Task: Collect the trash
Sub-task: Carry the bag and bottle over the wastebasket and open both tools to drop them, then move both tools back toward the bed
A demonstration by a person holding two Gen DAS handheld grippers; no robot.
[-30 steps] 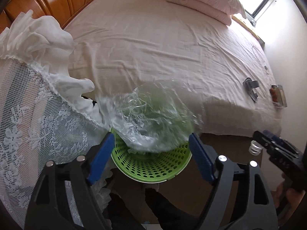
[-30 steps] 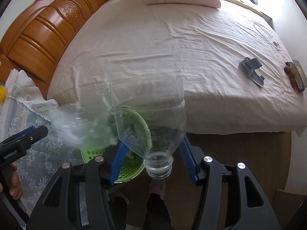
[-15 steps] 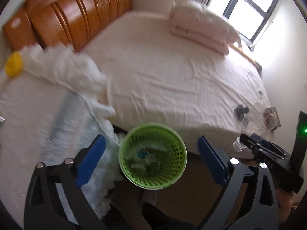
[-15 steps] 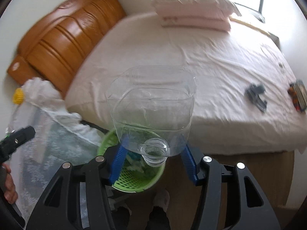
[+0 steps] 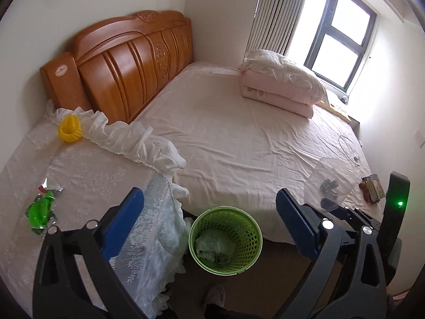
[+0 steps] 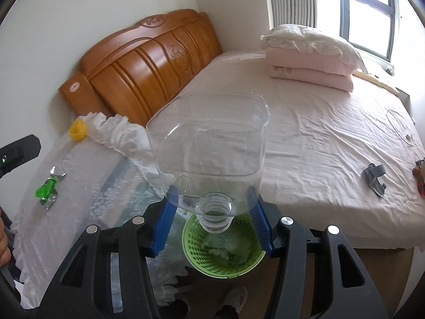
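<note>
A cut clear bottle is gripped neck-first in the right gripper jaws, above the green bin at 6 o'clock. The left gripper jaws are held wide and empty. Release over the bin is judged next; a green wrapper remains on the table at 9 o'clock

Daylight floods in from the window, blown out white there. Bed near it evenly bright, soft shadows. Sharp focus; heavy fisheye bending, dark vignette far from the window.

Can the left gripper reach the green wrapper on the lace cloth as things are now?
Probably yes: the left gripper is open and empty, and nothing covers the green wrapper.
</note>
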